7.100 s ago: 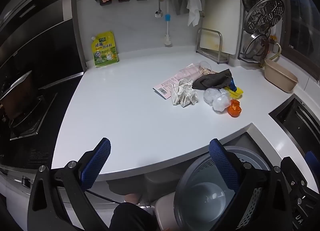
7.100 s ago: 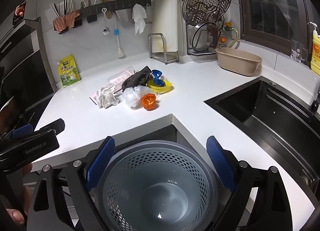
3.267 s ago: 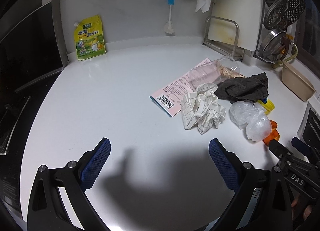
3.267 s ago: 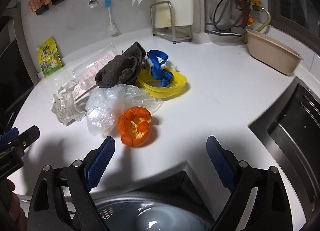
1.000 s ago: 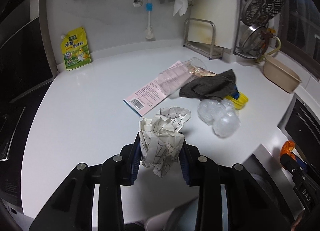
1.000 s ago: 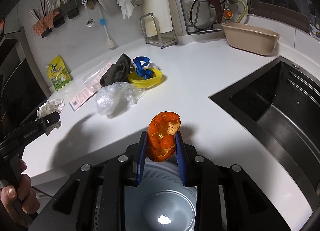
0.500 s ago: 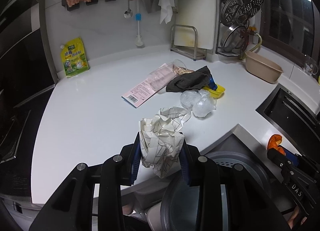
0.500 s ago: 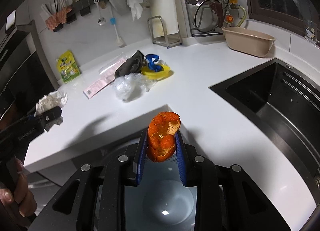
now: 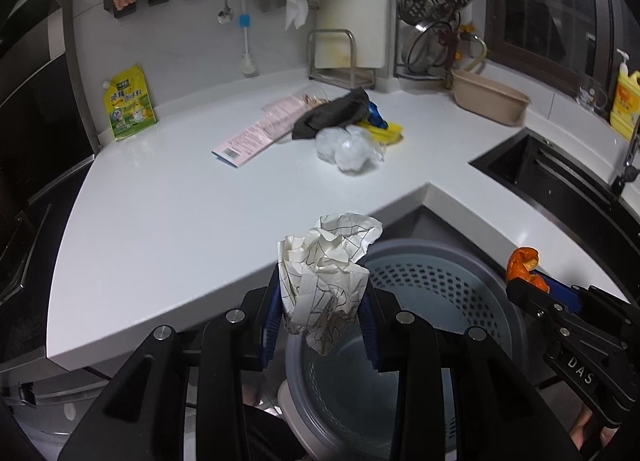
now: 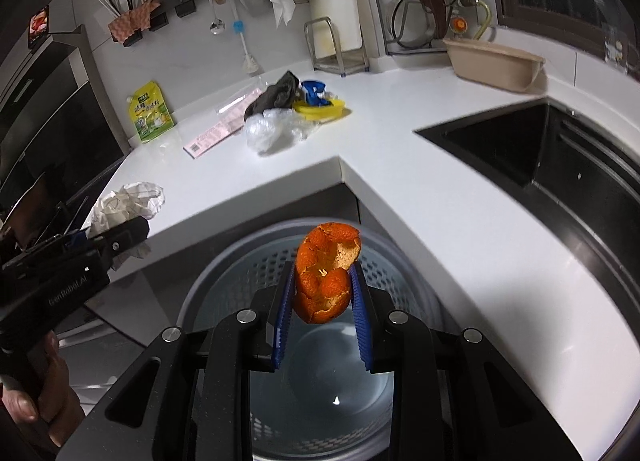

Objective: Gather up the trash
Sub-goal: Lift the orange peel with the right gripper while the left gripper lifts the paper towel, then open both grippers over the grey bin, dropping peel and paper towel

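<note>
Right wrist view: the bin [image 10: 224, 281] gapes at six o'clock under the right gripper [image 10: 322, 285], which pinches the orange peel [image 10: 326, 273] above its mouth. The left gripper [image 9: 322, 293] pinches the crumpled paper [image 9: 326, 261] over the bin's nine o'clock rim, so released there it could catch the rim and fall outside. Peel juice might make that piece cling to a pad.

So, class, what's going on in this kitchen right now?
A person is clearing trash with two hand-held grippers. The left gripper is shut on a crumpled paper, the right gripper on an orange peel; both hang over the grey bin below the counter. Nothing is dropped yet. A plastic bag, dark cloth and pink leaflet remain on the counter.
</note>
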A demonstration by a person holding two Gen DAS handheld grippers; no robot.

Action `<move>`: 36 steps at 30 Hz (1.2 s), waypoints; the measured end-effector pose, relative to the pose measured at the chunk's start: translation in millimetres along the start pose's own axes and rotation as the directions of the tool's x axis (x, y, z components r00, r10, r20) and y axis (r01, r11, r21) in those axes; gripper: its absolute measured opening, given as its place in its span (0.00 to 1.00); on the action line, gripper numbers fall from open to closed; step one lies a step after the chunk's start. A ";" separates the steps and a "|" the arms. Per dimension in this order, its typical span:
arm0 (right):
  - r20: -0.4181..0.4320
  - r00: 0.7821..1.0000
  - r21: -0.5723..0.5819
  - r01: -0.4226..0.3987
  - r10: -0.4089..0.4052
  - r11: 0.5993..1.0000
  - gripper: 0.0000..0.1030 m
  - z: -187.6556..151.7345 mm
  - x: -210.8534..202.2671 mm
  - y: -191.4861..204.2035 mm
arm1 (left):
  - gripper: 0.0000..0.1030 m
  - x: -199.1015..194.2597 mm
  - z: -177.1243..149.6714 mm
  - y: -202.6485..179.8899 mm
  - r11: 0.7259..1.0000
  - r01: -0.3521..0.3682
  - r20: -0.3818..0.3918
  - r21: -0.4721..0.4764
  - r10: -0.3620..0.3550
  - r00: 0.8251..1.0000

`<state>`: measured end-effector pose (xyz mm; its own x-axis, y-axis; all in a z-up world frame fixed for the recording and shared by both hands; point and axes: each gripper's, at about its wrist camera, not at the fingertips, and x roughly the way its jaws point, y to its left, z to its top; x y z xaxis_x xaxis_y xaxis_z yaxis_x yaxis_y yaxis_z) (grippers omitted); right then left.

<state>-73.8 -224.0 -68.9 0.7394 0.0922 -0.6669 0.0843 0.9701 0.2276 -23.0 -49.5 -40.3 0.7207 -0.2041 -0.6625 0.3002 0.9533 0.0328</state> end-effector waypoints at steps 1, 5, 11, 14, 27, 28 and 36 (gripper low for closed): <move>-0.003 1.000 0.004 -0.002 0.002 1.000 0.26 -3.4 0.2 -1.7 | 0.33 0.1 -3.4 -1.6 1.000 0.003 -0.004 0.000 -0.003 1.000; -0.023 1.000 0.009 -0.003 0.004 1.000 0.26 -14.9 1.6 -6.5 | 0.33 4.1 -14.4 -6.3 1.000 0.010 -0.024 0.000 -0.010 1.000; -0.051 0.999 0.012 -0.007 0.008 1.000 0.26 -29.6 3.5 -9.4 | 0.33 18.0 -29.8 -16.1 0.998 0.059 -0.091 -0.001 -0.059 0.994; -0.056 0.998 0.008 -0.006 0.006 1.000 0.26 -32.7 3.4 -9.3 | 0.33 22.2 -34.8 -21.3 0.997 0.083 -0.116 -0.003 -0.083 0.990; -0.046 0.999 0.017 0.004 -0.003 1.000 0.48 -33.1 4.0 -12.0 | 0.50 22.2 -36.8 -19.2 0.996 0.090 -0.116 -0.019 -0.091 0.989; -0.042 0.999 0.019 0.003 -0.003 1.000 0.48 -32.6 3.0 -12.2 | 0.52 22.2 -37.1 -19.4 0.996 0.090 -0.117 -0.019 -0.091 0.989; -0.030 1.000 0.026 0.009 -0.008 1.000 0.54 -31.6 -0.1 -15.2 | 0.65 18.5 -36.1 -17.9 0.997 0.077 -0.099 -0.017 -0.078 0.992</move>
<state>-96.3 -231.6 -94.7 0.7185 0.0907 -0.6896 0.1085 0.9647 0.2399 -37.6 -62.2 -80.1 0.6297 -0.2548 -0.7338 0.3437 0.9386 -0.0309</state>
